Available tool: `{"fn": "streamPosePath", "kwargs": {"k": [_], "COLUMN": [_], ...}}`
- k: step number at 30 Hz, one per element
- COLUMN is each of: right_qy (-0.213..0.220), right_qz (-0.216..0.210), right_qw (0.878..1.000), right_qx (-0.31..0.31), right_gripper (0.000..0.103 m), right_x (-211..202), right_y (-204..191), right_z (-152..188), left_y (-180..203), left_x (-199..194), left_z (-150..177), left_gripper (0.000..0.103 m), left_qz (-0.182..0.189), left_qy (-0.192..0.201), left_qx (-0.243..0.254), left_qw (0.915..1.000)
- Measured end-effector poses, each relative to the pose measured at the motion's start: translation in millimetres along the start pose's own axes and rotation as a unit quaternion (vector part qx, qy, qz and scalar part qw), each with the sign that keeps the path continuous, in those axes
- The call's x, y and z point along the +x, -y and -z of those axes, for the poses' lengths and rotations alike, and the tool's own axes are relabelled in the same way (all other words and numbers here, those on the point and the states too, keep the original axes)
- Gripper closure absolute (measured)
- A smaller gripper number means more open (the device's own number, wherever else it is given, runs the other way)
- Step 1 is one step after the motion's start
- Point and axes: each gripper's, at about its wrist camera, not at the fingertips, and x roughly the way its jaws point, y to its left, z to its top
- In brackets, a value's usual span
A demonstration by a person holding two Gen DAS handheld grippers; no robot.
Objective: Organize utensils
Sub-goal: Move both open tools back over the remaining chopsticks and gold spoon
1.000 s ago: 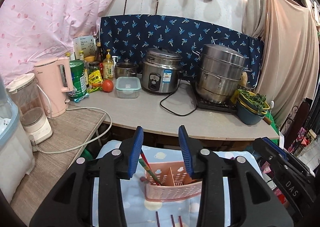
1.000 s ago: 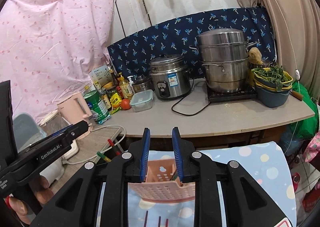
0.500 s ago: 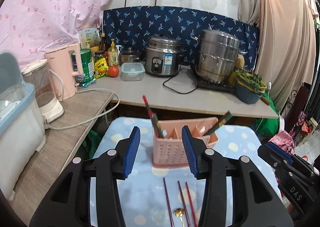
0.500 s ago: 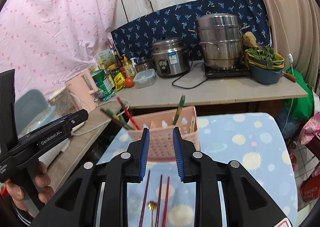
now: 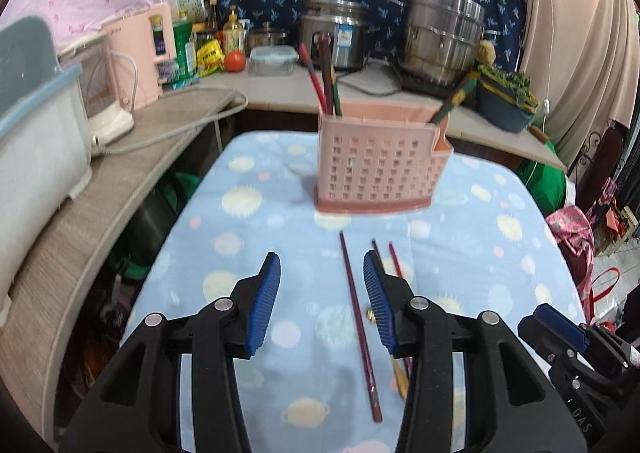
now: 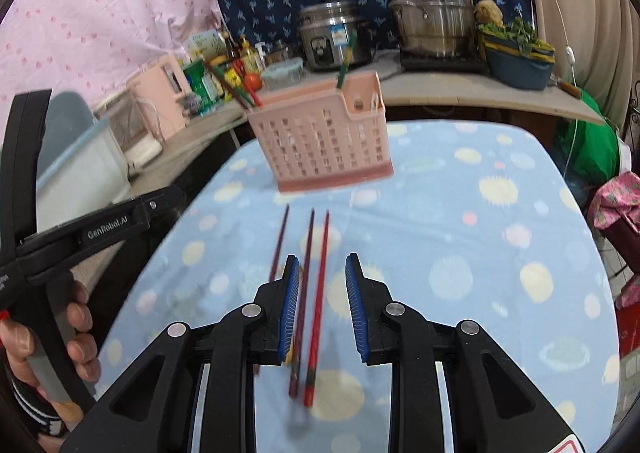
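Even indoor light, motion blur, fisheye-warped dark edges.

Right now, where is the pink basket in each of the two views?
Left wrist: the basket stands upper centre, beyond the open left claw.
Right wrist: the basket stands upper centre-left, beyond the right claw.
Shared landmark: the rice cooker behind it.
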Motion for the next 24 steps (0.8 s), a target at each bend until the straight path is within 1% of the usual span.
{"fn": "streamPosePath", "kwargs": {"k": [6, 11, 18, 24], "right_qy": [-0.038, -0.060, -0.081, -0.089], "right_qz": [0.005, 0.002, 0.001, -0.001], "right_qw": [0.999, 0.998, 0.997, 0.996], "right_qx": [-0.005, -0.005, -0.006, -0.010], "right_gripper": [0.079, 0.079, 0.079, 0.079], "right_x": [12.4, 19.7, 29.5, 37.4], "right_y": [-3.5, -5.2, -8.0, -11.4], "right_z": [38.0, 62.0, 78.3, 83.2], "left_y": [-4.2, -6.0, -5.0, -4.1], "left_x": [9.9, 17.5, 25.9, 28.5], "left_z": [35.5, 64.9, 92.7, 106.4], "left_gripper": [0.062, 0.062, 0.062, 0.062], "left_qz": [-0.002, -0.002, -0.002, -0.002], "left_qy": [-0.035, -0.063, -0.091, -0.105], "left_qx": [-0.002, -0.003, 0.002, 0.006], "left_qw": [0.9994, 0.9980, 0.9959, 0.9944]}}
